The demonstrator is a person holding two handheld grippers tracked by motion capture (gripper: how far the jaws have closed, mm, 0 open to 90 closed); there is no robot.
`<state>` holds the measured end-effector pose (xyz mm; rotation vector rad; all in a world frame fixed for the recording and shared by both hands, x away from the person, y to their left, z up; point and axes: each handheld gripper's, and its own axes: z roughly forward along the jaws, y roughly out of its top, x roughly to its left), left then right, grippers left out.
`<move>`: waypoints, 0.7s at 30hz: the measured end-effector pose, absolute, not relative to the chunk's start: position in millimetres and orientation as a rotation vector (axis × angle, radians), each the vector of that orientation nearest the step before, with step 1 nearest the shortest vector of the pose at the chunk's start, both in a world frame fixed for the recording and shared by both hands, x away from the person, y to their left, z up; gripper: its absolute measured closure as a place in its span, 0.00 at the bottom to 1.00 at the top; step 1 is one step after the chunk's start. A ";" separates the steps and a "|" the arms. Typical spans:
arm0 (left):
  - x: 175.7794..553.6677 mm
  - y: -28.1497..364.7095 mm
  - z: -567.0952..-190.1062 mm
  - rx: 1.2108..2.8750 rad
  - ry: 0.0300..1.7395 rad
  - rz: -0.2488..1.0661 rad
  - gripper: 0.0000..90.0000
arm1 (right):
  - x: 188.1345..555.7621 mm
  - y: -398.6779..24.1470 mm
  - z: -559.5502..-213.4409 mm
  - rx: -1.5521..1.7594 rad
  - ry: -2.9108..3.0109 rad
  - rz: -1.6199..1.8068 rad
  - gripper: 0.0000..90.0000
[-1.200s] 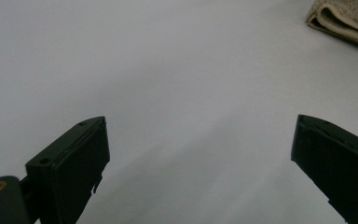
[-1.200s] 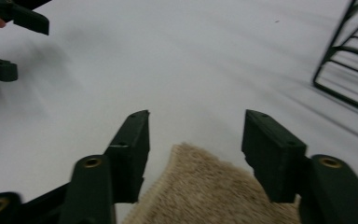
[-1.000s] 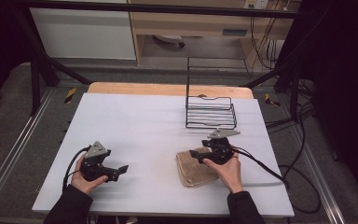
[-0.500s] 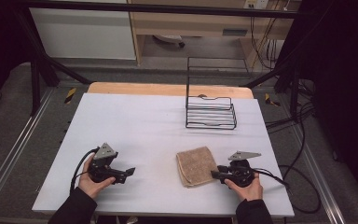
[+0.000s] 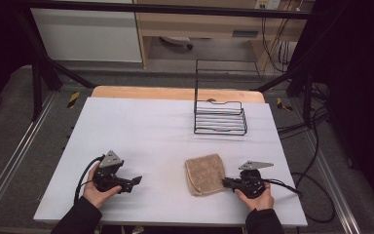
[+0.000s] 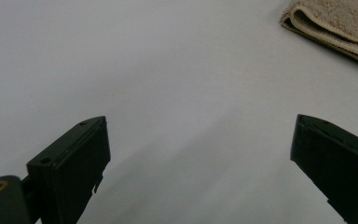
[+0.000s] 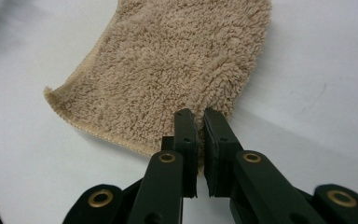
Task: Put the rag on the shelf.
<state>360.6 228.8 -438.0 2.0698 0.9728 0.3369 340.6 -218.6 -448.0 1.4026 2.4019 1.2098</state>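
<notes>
Right gripper is pinching the near right edge of the towel. Its jaws have just been closing, and now a bit of the fluffy cloth is sitting between them. In the high view this gripper is lying low on the desk, close to the near right corner, with a hand holding it from behind.

The towel is lying folded and flat on the desk, near the near edge and a little right of the middle. Its right side is touching the right gripper.

Left gripper is resting near the near left corner of the desk, with a hand holding it. Its jaws are standing wide open with nothing but bare desk between them. It is pointing toward the towel, but it is well apart from it.

A black wire rack is standing near the far right edge of the desk, well apart from the towel.
</notes>
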 end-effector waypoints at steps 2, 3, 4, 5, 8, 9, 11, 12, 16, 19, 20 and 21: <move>360.7 228.3 -438.1 2.070 0.973 0.338 0.05 | 336.9 -217.6 -446.7 1.435 2.398 1.209 0.95; 360.7 227.9 -438.0 2.068 0.974 0.338 0.05 | 334.8 -216.8 -446.2 1.452 2.389 1.218 0.95; 360.7 227.6 -437.7 2.068 0.973 0.337 0.05 | 332.7 -216.2 -445.8 1.466 2.388 1.223 0.95; 360.8 227.2 -437.4 2.067 0.973 0.337 0.05 | 330.4 -215.3 -445.7 1.480 2.382 1.230 0.95; 361.4 225.1 -436.0 2.062 0.974 0.338 0.05 | 324.4 -213.7 -446.7 1.506 2.373 1.221 0.94; 361.4 225.1 -436.0 2.062 0.974 0.338 0.06 | 323.4 -213.9 -446.7 1.514 2.374 1.217 0.94; 362.3 222.4 -434.3 2.054 0.977 0.336 0.06 | 323.2 -214.7 -446.6 1.507 2.362 1.221 0.88; 363.6 218.6 -431.8 2.044 0.979 0.331 0.06 | 323.7 -216.0 -446.3 1.478 2.363 1.218 0.84; 367.6 206.6 -426.0 2.043 0.973 0.339 0.05 | 327.9 -224.7 -439.1 1.346 2.327 1.253 0.66; 372.3 193.5 -421.9 2.050 0.964 0.341 0.04 | 332.6 -234.2 -434.5 1.291 2.286 1.264 0.52; 373.9 188.5 -420.6 2.054 0.955 0.342 0.04 | 334.1 -237.5 -434.3 1.284 2.273 1.257 0.48; 375.7 183.3 -419.6 2.058 0.947 0.342 0.04 | 335.8 -240.9 -434.6 1.269 2.267 1.251 0.44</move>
